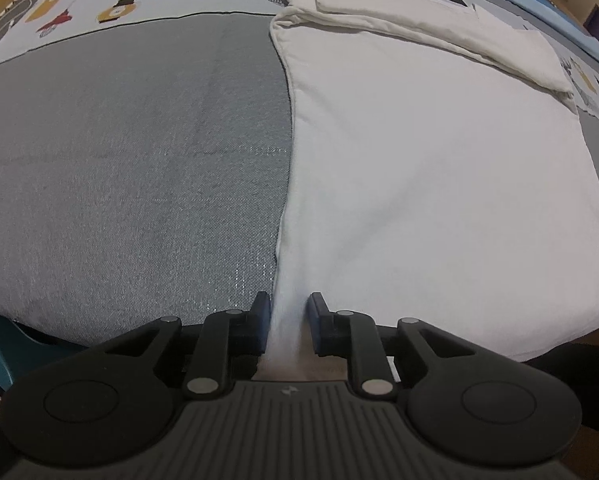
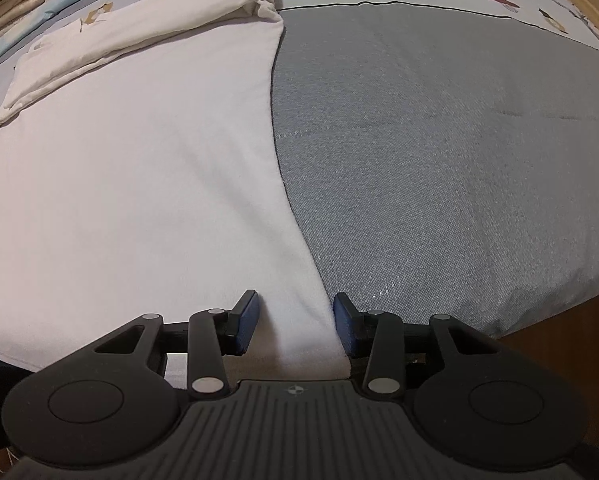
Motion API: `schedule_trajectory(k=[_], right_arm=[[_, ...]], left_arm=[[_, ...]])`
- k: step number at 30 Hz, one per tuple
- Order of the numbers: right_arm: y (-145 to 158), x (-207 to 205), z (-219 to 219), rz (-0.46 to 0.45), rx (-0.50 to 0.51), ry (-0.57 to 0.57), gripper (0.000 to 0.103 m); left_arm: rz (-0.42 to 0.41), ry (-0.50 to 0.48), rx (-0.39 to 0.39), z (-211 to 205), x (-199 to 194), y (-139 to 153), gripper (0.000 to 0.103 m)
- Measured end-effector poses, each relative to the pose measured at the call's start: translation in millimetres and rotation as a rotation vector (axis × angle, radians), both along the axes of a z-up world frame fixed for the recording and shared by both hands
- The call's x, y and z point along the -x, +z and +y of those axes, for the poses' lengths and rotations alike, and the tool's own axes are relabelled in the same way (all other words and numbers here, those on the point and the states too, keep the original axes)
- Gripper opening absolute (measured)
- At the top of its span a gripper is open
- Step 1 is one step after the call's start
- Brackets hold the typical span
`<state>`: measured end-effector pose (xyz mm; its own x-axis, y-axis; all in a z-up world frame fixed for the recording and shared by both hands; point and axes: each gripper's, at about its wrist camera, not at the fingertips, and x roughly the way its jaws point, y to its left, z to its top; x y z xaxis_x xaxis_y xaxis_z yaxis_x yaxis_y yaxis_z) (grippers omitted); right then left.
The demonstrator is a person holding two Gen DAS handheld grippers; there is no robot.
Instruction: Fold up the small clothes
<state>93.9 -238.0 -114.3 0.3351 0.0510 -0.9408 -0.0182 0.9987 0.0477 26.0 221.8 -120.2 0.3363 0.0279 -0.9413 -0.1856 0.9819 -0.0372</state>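
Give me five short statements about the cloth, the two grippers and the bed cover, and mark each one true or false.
1. The left gripper pinches the near left corner of the white garment. True.
2. The right gripper stands wide apart with nothing between its fingers. False: the garment's near right edge lies between them, though they look not fully closed.
3. The garment lies on a grey bed cover. True.
4. The garment is dark blue. False: it is white.
5. The far part of the garment is folded over on itself. True.

White garment [image 1: 419,168], flat, apparently part-folded
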Motion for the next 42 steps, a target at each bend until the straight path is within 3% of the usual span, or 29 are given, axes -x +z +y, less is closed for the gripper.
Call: schedule_trajectory(k=[4,9,13,15,22,25,26,28,33,38,42], right_arm=[[2,1,1,-0.013,-0.006,-0.006,0.032],[6,2,-2,-0.034,-0.036,-0.016,0.009],[7,1,-3,-0.035,-0.034,-0.030,0.010],[2,1,-2,-0.005,-0.025,-0.023,0.015],[1,0,2,-0.008,-0.008,-0.005,0.016],[2,1,0,-0.018,-0.020,-0.010,0.012],[3,2,1,-0.026,-0.026,-0.011,0.007],[8,3,-1,-0.045,-0.043,-0.020,0.006],[37,10,-12,-0.129,-0.146,-0.059,0.005],[90,20,-33,-0.254,-0.278,-0.071,0.004],[131,46,-53,-0.338,-0.350,-0.052,0.004]], left_arm=[[-0.003,-0.014,-0.011,-1,0,-1,0.021],[-0.007,-0.029,-0.021,-3,1,0,0.019],[-0.007,-0.035,-0.019,-3,1,0,0.019],[-0.007,-0.036,-0.021,-3,1,0,0.019],[-0.011,-0.038,-0.026,-5,3,0,0.019],[-0.018,-0.026,-0.018,-4,3,1,0.009],[-0.025,-0.017,-0.013,-3,4,3,0.007],[-0.040,-0.003,-0.002,-2,5,8,0.006],[-0.113,-0.037,0.014,-5,12,42,0.005],[-0.198,-0.083,0.041,-4,28,89,0.001],[-0.265,-0.146,0.108,1,58,135,0.001]])
